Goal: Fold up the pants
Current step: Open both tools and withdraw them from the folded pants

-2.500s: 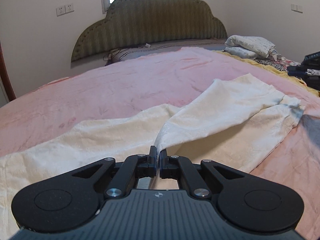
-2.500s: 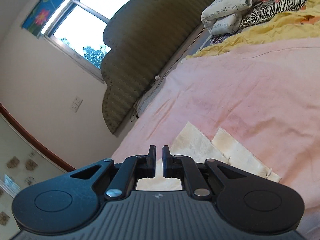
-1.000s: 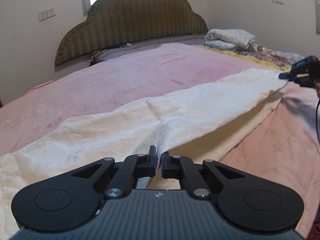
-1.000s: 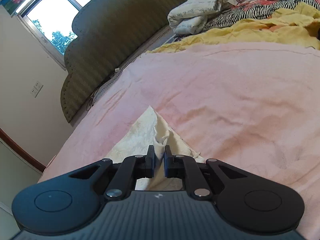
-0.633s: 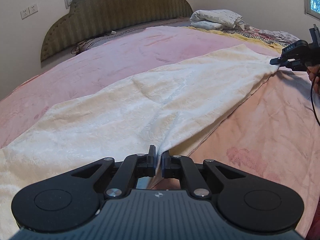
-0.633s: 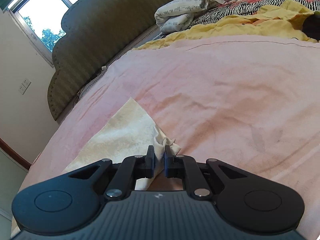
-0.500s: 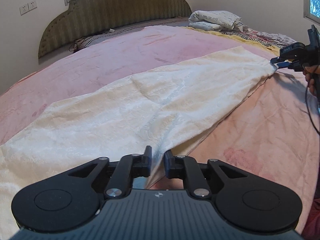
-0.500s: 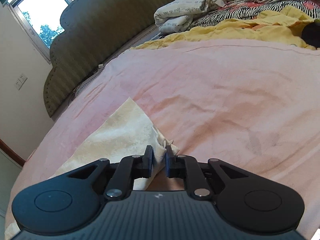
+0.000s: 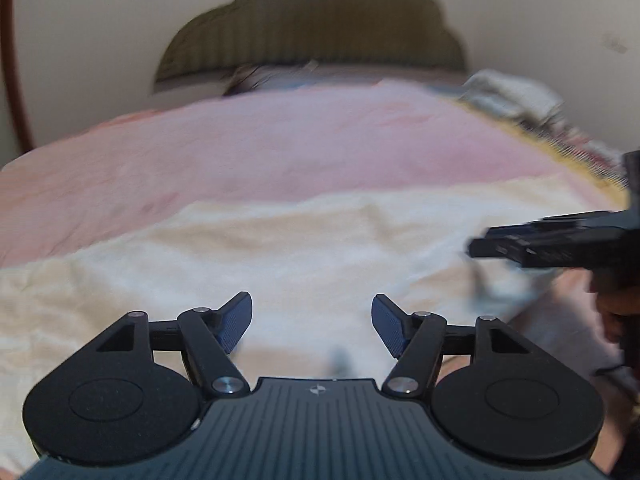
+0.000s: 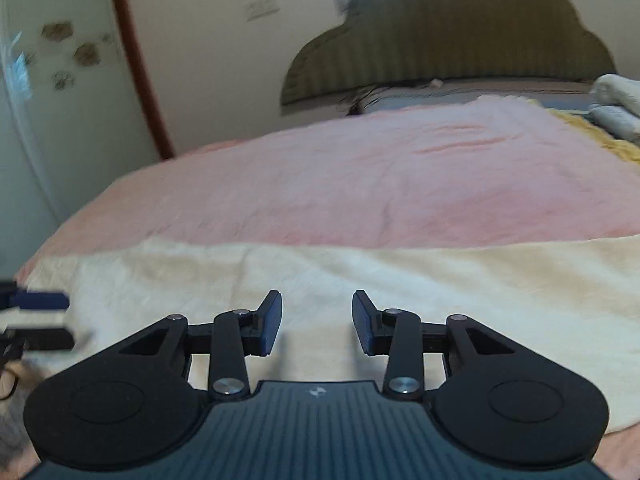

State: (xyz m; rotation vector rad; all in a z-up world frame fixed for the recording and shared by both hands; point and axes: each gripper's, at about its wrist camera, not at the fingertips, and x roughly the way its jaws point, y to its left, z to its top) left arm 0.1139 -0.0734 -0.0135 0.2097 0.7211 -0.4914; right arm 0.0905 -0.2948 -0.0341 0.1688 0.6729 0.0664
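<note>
Cream pants (image 10: 360, 276) lie on a pink bedspread (image 10: 360, 184) before an olive, vertically striped headboard (image 10: 452, 44).

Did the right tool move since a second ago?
Yes. The right tool swung left along the cream pants; the green headboard, once upper left, now sits upper right. Its jaws are opening, empty.

Black claw (image 9: 312, 330), blue pads (image 9: 236, 326), silver screws (image 9: 225, 385)

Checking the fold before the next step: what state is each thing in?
pants: lying flat across the bed, released
left gripper: jaws opening, nothing between them
right gripper: jaws opening, nothing between them
pink bedspread: spread out, lightly creased
</note>
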